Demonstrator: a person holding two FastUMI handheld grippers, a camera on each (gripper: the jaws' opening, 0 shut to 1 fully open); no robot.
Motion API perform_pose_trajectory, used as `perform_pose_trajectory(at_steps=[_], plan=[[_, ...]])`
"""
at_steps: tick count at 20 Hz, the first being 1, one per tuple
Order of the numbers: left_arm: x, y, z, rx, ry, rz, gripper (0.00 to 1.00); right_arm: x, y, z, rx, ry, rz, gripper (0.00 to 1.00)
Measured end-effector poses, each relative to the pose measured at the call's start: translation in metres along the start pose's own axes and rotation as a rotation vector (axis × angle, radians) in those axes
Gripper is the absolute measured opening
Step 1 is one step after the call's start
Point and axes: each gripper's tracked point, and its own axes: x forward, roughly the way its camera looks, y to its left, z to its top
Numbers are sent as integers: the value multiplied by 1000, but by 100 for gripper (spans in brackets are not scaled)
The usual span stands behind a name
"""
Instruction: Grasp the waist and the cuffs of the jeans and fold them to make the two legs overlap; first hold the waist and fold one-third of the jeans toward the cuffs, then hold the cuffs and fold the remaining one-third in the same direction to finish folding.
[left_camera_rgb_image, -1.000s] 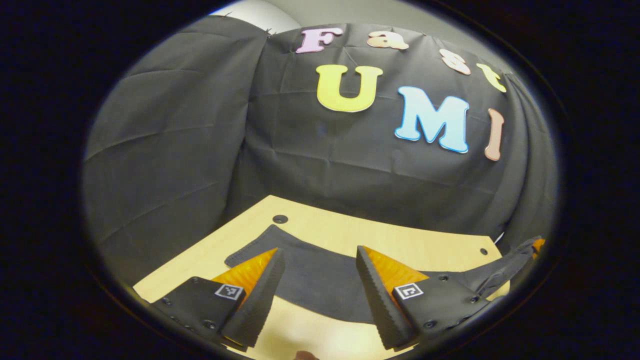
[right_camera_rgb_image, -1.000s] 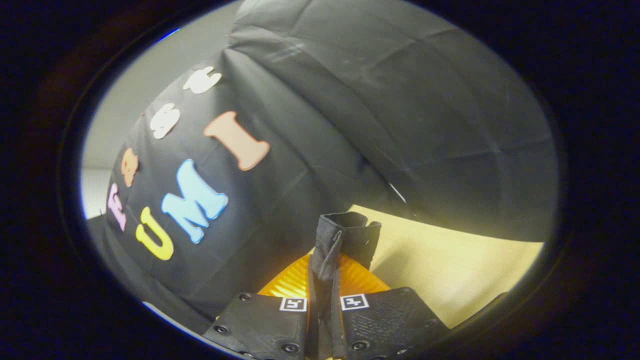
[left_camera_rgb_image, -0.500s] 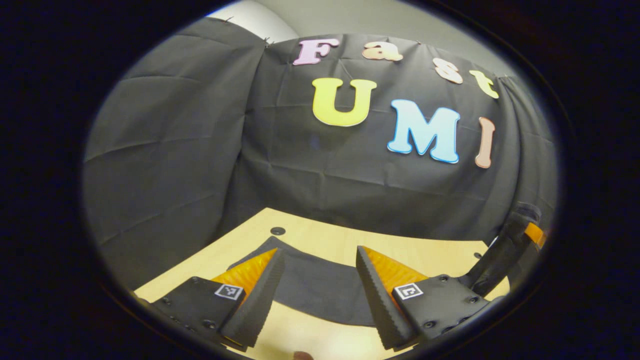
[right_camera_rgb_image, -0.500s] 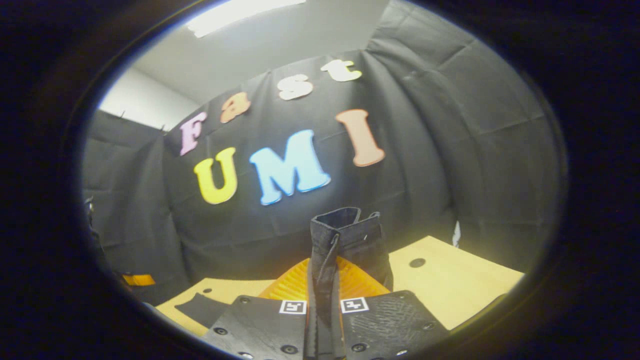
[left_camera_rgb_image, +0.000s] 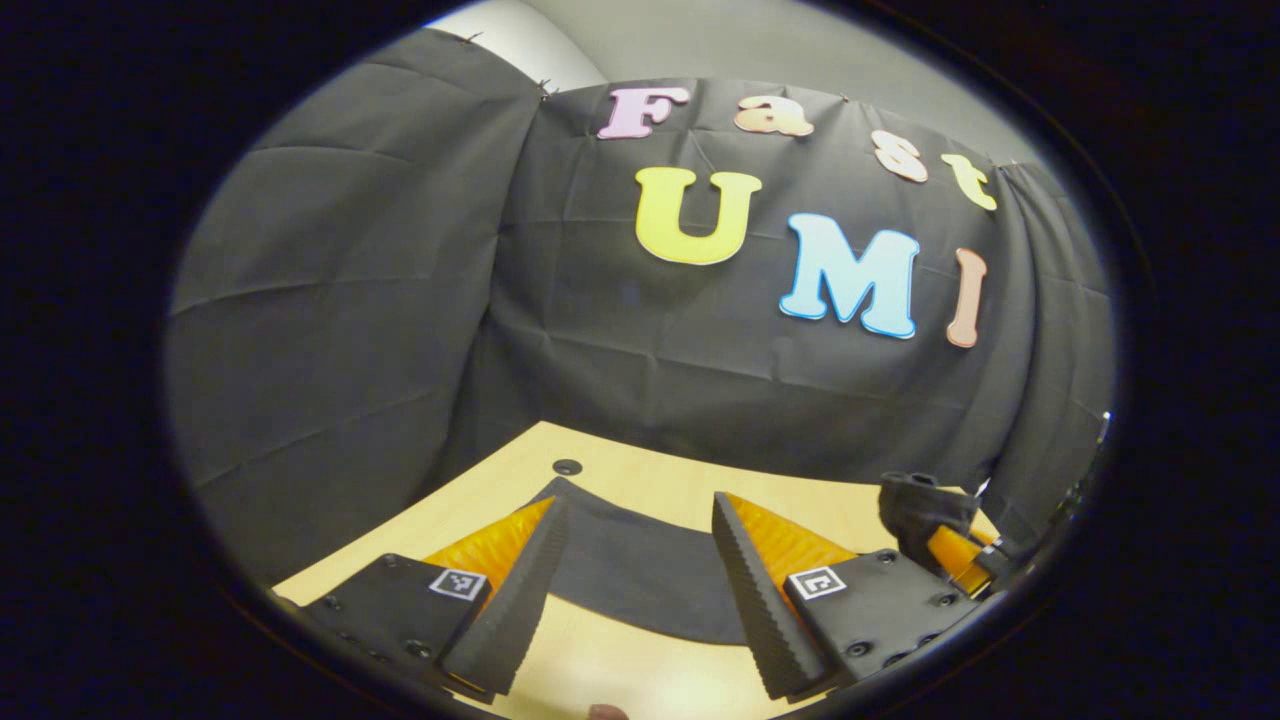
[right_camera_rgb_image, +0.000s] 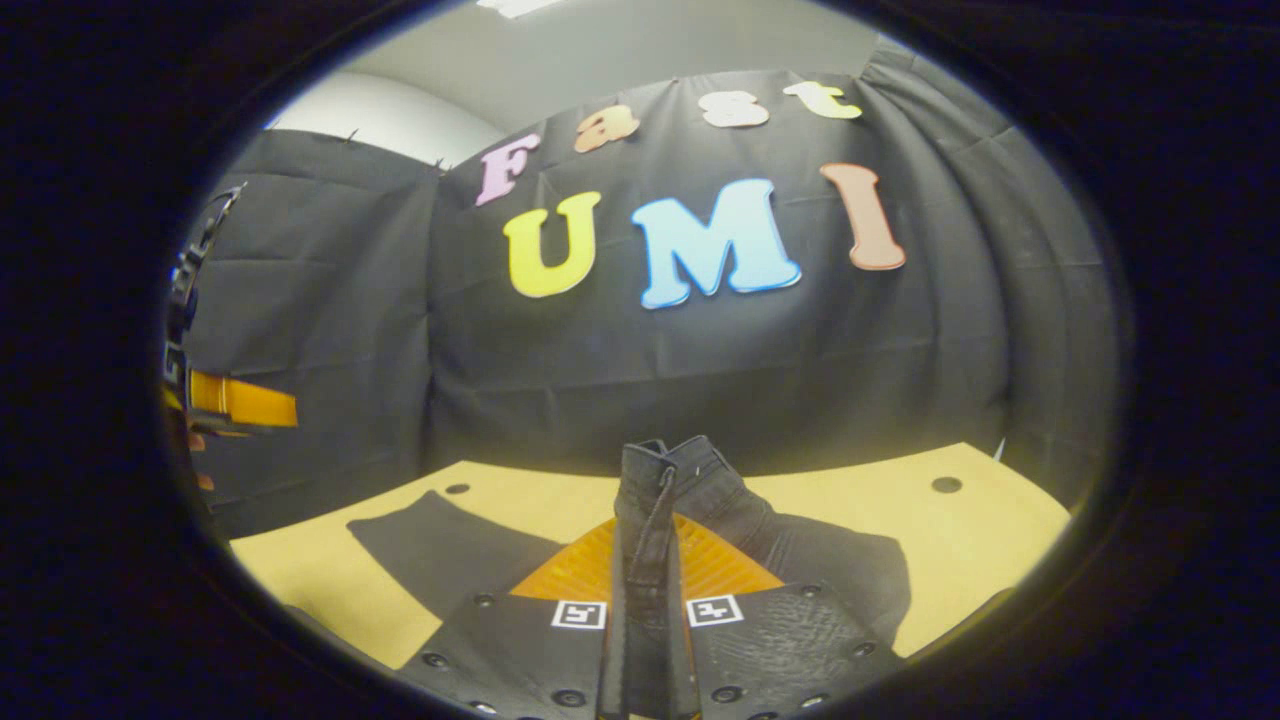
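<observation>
The dark jeans (left_camera_rgb_image: 640, 575) lie flat on the light wooden table (left_camera_rgb_image: 640, 480), one leg stretching between and beyond my left gripper's fingers. My left gripper (left_camera_rgb_image: 637, 503) hovers open just above this cloth, holding nothing. My right gripper (right_camera_rgb_image: 650, 530) is shut on a bunched, thick-seamed edge of the jeans (right_camera_rgb_image: 655, 480), seemingly the waist, which sticks up between its fingers. From there the cloth drapes down to the table on the right (right_camera_rgb_image: 830, 565), and a flat leg (right_camera_rgb_image: 450, 550) lies to the left. The right gripper (left_camera_rgb_image: 950, 545) with its cloth also appears at the right of the left gripper view.
Small round holes mark the tabletop (left_camera_rgb_image: 567, 467) (right_camera_rgb_image: 945, 485). The booth's black cloth wall stands close behind the table's far edge. The left gripper's body (right_camera_rgb_image: 235, 400) shows at the left edge of the right gripper view. Bare wood (right_camera_rgb_image: 990, 530) lies to the right of the jeans.
My right gripper has swung round to face the back wall and come lower and nearer the left gripper, still carrying the bunched cloth. The left gripper has hardly moved and stays open.
</observation>
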Motion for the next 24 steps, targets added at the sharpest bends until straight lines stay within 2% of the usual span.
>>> perform_pose_trajectory(at_steps=[3,4,5,6,7,9,10,13,14,16,18,19,20,24], plan=[[0,12,-13,-27,18,24,94,6,19,-36,-24,70,67,16],[0,15,-19,-41,28,32,94,7,26,-49,-24,96,93,13],[2,17,-25,-56,45,41,94,7,31,-59,-22,125,116,18],[4,21,-33,-72,62,53,94,6,36,-70,-14,152,143,18],[5,25,-38,-92,74,64,94,4,40,-76,-10,179,157,22],[8,29,-46,-140,92,79,96,2,38,-84,-43,208,164,41],[11,29,-49,-163,101,88,96,0,33,-85,-75,211,158,50],[21,31,-68,-238,152,98,94,-9,16,-67,-128,183,112,55],[26,34,-77,-268,176,99,94,-12,8,-55,-140,158,89,64],[38,42,-94,-339,227,104,95,-17,-4,-33,-158,116,45,61],[51,51,-107,-425,271,103,98,-27,-14,-15,-158,88,-1,65],[57,59,-112,-474,287,102,98,-32,-19,-7,-155,75,-23,62],[66,71,-118,-526,298,105,98,-39,-23,2,-151,60,-51,65],[95,127,-134,-721,316,132,98,-61,-40,24,-170,21,-137,65]])
